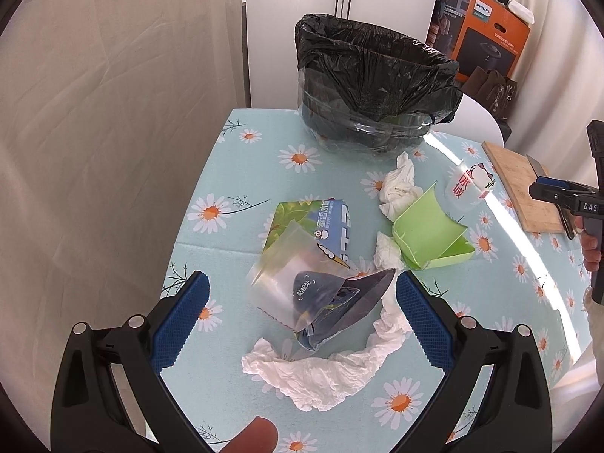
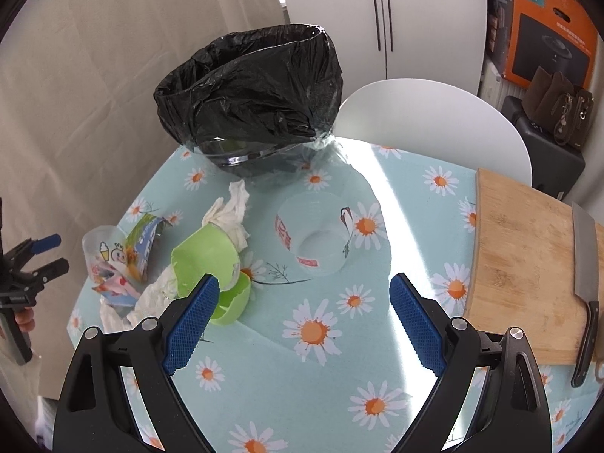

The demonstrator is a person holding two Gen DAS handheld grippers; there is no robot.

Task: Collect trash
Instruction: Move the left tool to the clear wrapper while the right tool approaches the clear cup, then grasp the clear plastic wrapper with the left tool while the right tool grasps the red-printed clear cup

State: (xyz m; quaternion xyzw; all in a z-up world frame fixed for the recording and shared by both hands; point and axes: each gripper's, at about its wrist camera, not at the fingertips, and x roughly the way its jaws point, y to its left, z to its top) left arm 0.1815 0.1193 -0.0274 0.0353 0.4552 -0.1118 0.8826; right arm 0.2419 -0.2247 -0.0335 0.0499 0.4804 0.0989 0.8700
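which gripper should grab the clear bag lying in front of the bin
Left. The left hand-held gripper is open with the clear bag lying right between its fingers. The right hand-held gripper, also open, faces bare tablecloth near the clear cup, away from the bag.

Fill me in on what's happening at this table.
A person holds a pair of tongs in each hand and is clearing rubbish off a daisy-print tablecloth into a bin lined with a black bag. Nothing is gripped yet. The left tongs are open above a clear plastic bag and a crumpled tissue. The right tongs are open too, with a clear plastic cup lying on its side ahead and a torn green box beside the left finger. A knife rests on a wooden board.
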